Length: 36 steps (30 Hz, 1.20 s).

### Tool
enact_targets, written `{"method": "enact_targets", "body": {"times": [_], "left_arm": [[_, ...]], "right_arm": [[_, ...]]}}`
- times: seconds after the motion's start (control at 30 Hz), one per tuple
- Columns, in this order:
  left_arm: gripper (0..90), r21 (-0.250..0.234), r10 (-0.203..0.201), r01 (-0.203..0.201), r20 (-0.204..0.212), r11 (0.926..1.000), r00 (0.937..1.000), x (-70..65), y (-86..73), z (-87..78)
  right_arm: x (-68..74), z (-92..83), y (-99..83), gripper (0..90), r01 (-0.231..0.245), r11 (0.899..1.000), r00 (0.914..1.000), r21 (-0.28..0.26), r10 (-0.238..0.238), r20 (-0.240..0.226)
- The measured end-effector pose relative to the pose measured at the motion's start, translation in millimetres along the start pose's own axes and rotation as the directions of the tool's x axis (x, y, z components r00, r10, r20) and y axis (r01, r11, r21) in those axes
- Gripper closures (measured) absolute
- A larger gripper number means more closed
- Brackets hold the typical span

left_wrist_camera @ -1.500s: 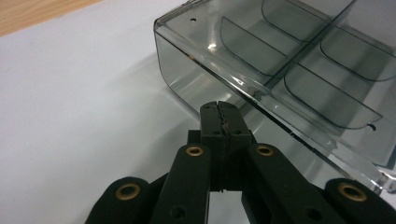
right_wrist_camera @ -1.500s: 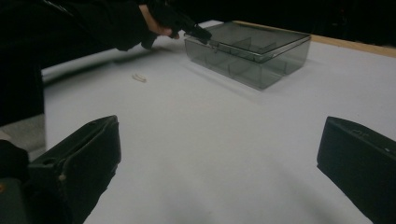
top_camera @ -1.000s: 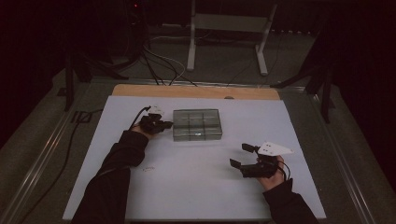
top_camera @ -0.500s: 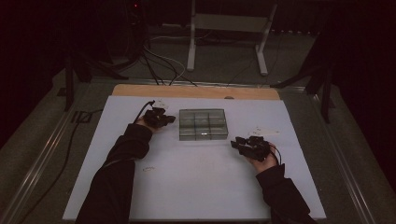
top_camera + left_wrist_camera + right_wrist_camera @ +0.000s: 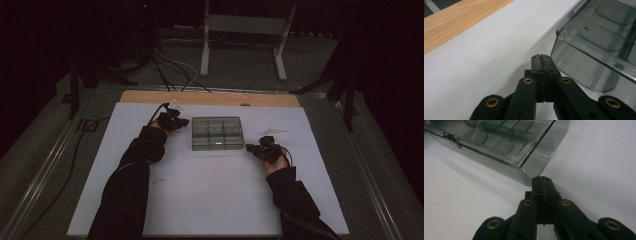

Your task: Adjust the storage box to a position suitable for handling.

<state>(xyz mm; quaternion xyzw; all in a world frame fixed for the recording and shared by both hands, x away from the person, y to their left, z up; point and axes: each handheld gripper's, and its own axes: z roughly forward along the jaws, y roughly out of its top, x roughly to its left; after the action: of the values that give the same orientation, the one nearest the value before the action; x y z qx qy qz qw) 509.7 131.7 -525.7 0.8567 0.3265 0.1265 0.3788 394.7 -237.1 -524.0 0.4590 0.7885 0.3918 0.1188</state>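
A clear grey plastic box (image 5: 218, 133) with several compartments lies in the middle of the white sheet. My left gripper (image 5: 186, 122) is shut and empty, its tip just off the box's left wall. In the left gripper view the shut jaws (image 5: 541, 58) point past the box's corner (image 5: 596, 50). My right gripper (image 5: 248, 148) sits at the box's near right corner. Its jaws have just been closing and stand shut (image 5: 541, 180) with nothing between them, a short way from the box's corner (image 5: 529, 170).
The white sheet (image 5: 210, 200) covers the table, with a wooden strip (image 5: 210, 98) along the far edge. A small pale thing (image 5: 274, 133) lies behind the right gripper and a faint ring (image 5: 159, 180) lies near the left sleeve. Cables and a metal stand (image 5: 240, 30) are on the floor beyond.
My right hand has moved left and forward to the box's near right corner, and its jaws have gone from open to shut. My left hand and the box have shifted slightly right.
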Motion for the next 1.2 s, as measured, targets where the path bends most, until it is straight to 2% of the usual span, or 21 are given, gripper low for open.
{"method": "enact_targets", "body": {"times": [0.1, 0.2, 0.37, 0.43, 0.5, 0.77, 0.8, 1.0, 1.03, 1.2], "left_arm": [[90.0, -0.001, 0.011, -0.011, 0.013, 0.9999, 0.9999, -1.4, 3.8, 3.6], [90.0, -0.004, 0.015, -0.015, 0.008, 0.9999, 0.9999, -2.0, 6.4, 6.0], [90.0, -0.018, 0.013, -0.013, 0.015, 0.9998, 0.9998, -1.0, 9.4, 5.0], [90.0, -0.017, 0.03, -0.03, 0.012, 0.9994, 0.9995, -1.4, 11.1, 4.5], [90.0, -0.029, 0.02, -0.02, 0.018, 0.9994, 0.9996, -1.0, 12.7, 3.2], [90.0, -0.015, 0.035, -0.035, 0.035, 0.9993, 0.9988, -4.3, 15.7, 3.9], [90.0, -0.013, 0.053, -0.053, 0.051, 0.9985, 0.9973, -8.5, 16.6, 5.5], [90.0, 0.001, 0.073, -0.074, 0.068, 0.9973, 0.995, -16.4, 15.9, 3.9], [90.0, 0.007, 0.086, -0.087, 0.077, 0.9962, 0.9933, -18.5, 15.0, 1.7], [90.0, 0.028, 0.102, -0.106, 0.119, 0.994, 0.9877, -28.6, 8.5, -7.4]], "right_arm": [[-0.9, 3.4, 2.7, 90.0, -0.003, 1.0, 0.9999, 0.004, 0.003, -0.012], [-0.3, 6.5, 4.2, 90.0, 0.001, 1.0, 0.9996, 0.011, -0.001, -0.027], [-0.7, 8.9, 4.9, 90.0, -0.004, 1.0, 0.9996, 0.013, 0.004, -0.027], [-0.5, 8.9, 5.1, 90.0, -0.002, 1.0, 0.9996, 0.017, 0.003, -0.026], [-0.4, 8.7, 5.4, 90.0, 0.001, 1.0, 0.9996, 0.02, 0.0, -0.027], [0.1, 6.1, 6.0, 90.0, -0.004, 1.0, 0.9994, 0.017, 0.004, -0.033], [0.2, 5.6, 5.9, 90.0, -0.004, 1.0, 0.9994, 0.021, 0.005, -0.035], [3.7, 0.4, 0.2, 90.0, -0.005, 0.999, 0.9989, 0.036, 0.006, -0.046], [4.6, -1.2, -1.4, 90.0, -0.009, 0.999, 0.9986, 0.035, 0.011, -0.052], [7.5, -10.3, -10.9, 90.0, -0.019, 0.999, 0.9968, 0.039, 0.022, -0.077]]}}
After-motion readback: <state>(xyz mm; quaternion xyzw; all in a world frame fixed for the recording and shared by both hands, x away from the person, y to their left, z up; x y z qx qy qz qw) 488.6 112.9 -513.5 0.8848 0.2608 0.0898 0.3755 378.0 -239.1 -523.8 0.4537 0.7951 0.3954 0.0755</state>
